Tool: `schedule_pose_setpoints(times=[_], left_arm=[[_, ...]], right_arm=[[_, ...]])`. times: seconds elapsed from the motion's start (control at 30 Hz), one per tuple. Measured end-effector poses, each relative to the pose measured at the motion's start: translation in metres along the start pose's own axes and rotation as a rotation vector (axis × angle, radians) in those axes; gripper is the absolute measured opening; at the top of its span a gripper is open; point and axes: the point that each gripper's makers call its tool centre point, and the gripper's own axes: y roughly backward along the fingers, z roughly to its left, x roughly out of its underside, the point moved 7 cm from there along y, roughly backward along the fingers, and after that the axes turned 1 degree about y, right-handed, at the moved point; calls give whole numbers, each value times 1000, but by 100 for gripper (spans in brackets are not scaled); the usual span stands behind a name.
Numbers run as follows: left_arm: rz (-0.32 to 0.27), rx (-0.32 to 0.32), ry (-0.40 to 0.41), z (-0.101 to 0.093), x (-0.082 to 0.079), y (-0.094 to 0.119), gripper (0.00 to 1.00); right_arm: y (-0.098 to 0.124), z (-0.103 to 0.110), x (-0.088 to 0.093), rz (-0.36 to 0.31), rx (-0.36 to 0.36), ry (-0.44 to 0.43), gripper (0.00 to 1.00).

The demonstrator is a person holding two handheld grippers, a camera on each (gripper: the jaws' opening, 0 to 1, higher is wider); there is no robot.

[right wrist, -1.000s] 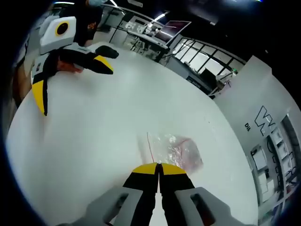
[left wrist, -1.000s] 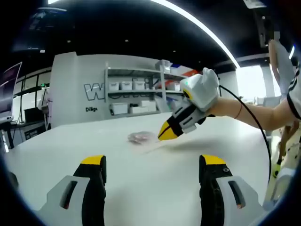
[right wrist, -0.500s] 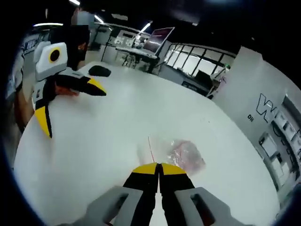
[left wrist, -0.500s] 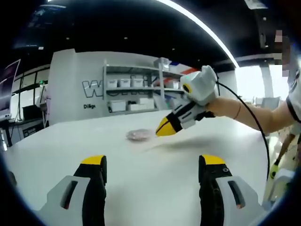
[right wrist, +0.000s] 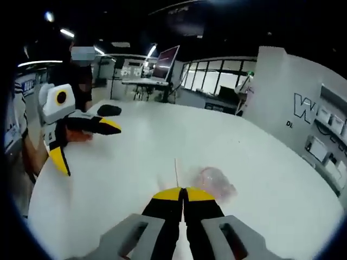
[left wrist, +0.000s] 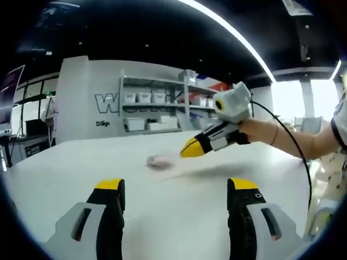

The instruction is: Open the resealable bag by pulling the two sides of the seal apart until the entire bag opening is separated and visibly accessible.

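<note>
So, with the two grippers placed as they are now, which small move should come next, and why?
Probably bring the left gripper forward to the resealable bag. Its jaws stand open and hold nothing, and it is still apart from the bag on the white table. The right gripper is shut just in front of the bag's edge; whether it grips the seal I cannot tell. Pulling the seal apart needs both sides held.

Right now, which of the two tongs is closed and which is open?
The right tongs are closed, yellow tips pressed together and hovering by the bag. The left tongs are open, tips wide apart, farther from the bag.
</note>
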Motion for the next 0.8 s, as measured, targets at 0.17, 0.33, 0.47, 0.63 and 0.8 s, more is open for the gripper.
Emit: schedule_pose_setpoints(times=[0.17,0.33,0.47,0.63,0.8], left_arm=[[8,-4,11,6,-1,-8,76],[10,-12,19,11,0,-12,75],[5,-12,26,12,0,-14,75],[11,-17,25,13,0,-16,74],[16,-16,22,12,1,-16,74]], right_arm=[[0,-3,-2,-30,-1,-31,0],[1,-3,-4,-57,8,-49,0],[3,-3,-4,-70,12,-59,0],[5,-4,-5,-87,14,-74,0],[6,-4,-6,-89,24,-66,0]])
